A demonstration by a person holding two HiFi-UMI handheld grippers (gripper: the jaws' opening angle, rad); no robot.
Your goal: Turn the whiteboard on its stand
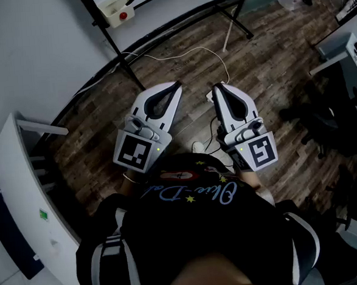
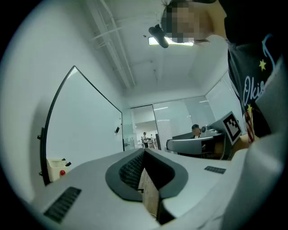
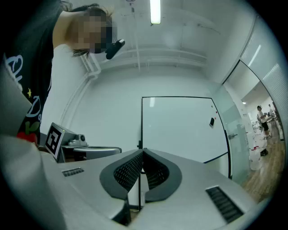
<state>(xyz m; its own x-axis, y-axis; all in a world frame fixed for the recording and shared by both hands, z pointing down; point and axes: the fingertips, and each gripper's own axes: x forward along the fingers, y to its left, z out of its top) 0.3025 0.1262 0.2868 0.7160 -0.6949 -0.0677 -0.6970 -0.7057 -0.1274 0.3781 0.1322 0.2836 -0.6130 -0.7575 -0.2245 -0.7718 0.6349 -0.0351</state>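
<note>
While my left gripper (image 1: 176,85) and right gripper (image 1: 217,88) are closed on nothing, the whiteboard (image 3: 180,130) stands on the floor (image 1: 185,62) ahead of both, well apart, broadside, seemingly nearer my left gripper.

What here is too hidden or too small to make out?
- Head view: most of the whiteboard, cut off by the top edge above the stand.
- Right gripper view: the stand's feet, hidden behind the right gripper.
- Left gripper view: the people down the corridor, too small; what lies in the tray, too small.
</note>
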